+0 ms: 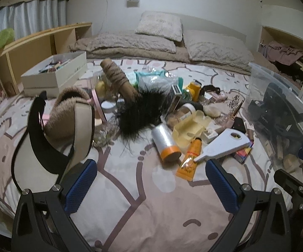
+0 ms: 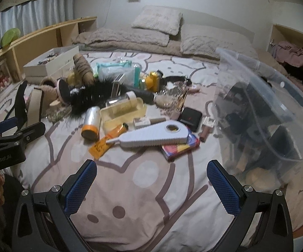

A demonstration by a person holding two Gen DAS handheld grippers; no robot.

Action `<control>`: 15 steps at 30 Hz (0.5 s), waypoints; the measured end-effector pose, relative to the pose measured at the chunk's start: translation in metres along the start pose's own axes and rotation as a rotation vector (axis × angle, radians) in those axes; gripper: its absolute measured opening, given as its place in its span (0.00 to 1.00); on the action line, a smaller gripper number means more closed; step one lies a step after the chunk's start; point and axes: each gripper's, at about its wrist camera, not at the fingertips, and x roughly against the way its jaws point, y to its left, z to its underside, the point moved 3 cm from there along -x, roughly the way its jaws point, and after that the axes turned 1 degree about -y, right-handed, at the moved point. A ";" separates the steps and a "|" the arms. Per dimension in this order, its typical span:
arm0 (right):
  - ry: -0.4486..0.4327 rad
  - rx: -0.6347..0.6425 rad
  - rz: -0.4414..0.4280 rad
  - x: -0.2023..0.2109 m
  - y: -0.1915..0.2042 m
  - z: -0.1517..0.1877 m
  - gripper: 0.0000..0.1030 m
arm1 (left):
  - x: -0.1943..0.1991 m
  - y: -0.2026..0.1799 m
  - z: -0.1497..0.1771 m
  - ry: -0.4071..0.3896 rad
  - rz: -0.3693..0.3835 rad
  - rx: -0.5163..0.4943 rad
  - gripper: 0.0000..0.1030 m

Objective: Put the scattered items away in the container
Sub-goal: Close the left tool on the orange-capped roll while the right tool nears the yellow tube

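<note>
A heap of small items lies on the patterned bedspread (image 1: 151,205): a white toothed scraper (image 1: 223,147), an orange tube (image 1: 190,159), a film roll with an orange end (image 1: 166,145), a yellow case (image 1: 189,130) and a black feathery piece (image 1: 143,109). The clear plastic container (image 2: 256,105) stands at the right with dark things inside. My left gripper (image 1: 151,180) is open above bare bedspread. A beige and black visor (image 1: 46,147) lies just outside its left finger. My right gripper (image 2: 151,180) is open too, short of the scraper (image 2: 155,136), a colourful box (image 2: 181,147) and a black wallet (image 2: 190,118).
A white shoebox (image 1: 54,73) with odds and ends sits at the back left beside a wooden shelf (image 1: 36,42). Pillows (image 1: 160,25) and a folded blanket line the far end. In the right wrist view the left gripper (image 2: 19,126) shows at the left edge.
</note>
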 end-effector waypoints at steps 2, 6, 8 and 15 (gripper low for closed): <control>0.014 -0.001 -0.003 -0.006 0.001 0.004 1.00 | -0.006 0.002 0.006 0.016 -0.003 0.003 1.00; 0.052 -0.019 -0.015 -0.019 0.001 0.016 1.00 | -0.019 0.007 0.018 0.058 0.000 0.017 1.00; 0.072 -0.026 -0.018 -0.025 0.000 0.022 1.00 | -0.024 0.008 0.023 0.077 0.007 0.023 1.00; 0.121 -0.052 -0.020 -0.047 -0.005 0.039 1.00 | -0.040 0.007 0.038 0.116 0.034 0.022 1.00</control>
